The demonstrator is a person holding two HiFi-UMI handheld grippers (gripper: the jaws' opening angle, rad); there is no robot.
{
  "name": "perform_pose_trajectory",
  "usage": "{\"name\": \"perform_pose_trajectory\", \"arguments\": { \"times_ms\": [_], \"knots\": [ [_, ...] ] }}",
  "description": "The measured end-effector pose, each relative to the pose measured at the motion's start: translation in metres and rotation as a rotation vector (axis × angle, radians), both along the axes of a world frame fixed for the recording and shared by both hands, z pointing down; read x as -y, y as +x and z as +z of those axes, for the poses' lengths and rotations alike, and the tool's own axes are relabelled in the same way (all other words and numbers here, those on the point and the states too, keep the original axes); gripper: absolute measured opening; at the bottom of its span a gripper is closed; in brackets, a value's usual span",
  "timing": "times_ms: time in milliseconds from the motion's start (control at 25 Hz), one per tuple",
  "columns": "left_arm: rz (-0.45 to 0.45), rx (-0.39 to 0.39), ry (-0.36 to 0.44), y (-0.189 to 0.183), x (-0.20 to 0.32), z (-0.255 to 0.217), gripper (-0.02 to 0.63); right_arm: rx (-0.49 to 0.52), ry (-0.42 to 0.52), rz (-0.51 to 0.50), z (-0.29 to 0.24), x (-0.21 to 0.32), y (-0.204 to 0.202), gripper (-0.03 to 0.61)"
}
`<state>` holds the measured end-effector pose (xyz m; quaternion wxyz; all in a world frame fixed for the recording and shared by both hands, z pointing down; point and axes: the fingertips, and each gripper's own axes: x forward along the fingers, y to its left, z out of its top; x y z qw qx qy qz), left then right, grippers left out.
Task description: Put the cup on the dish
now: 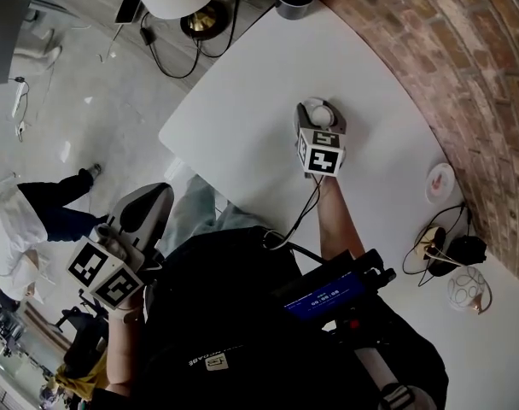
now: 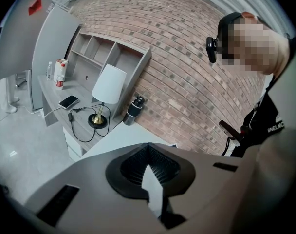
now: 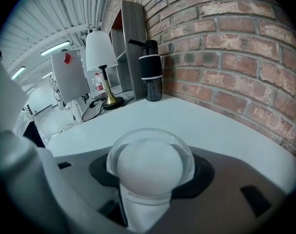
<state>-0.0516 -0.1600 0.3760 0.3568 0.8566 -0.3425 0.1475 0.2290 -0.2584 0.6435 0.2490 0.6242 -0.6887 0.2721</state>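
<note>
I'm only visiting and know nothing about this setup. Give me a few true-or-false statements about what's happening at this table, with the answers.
1. The right tongs grip a clear cup. True.
2. The cup sits on the dish. False: the dish lies bare near the brick wall, well apart from the cup, which is in the right tongs.
3. The left tongs hold a phone. False: they are shut with nothing between them, held off the table's edge.
4. A lamp with a white shade stands beyond the table's far end. True.
5. A black bottle stands close to the brick wall. True.
</note>
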Motion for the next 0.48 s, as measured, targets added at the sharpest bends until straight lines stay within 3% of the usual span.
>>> {"name": "perform_pose_trajectory", "arguments": {
  "times_ms": [480],
  "knots": [
    [-0.029, 0.011, -0.021, -0.0053, -0.0028, 0.0048, 0.005, -0.040, 0.035, 0.007, 0.0046, 0.0097, 0.0029, 0.250]
  ]
}}
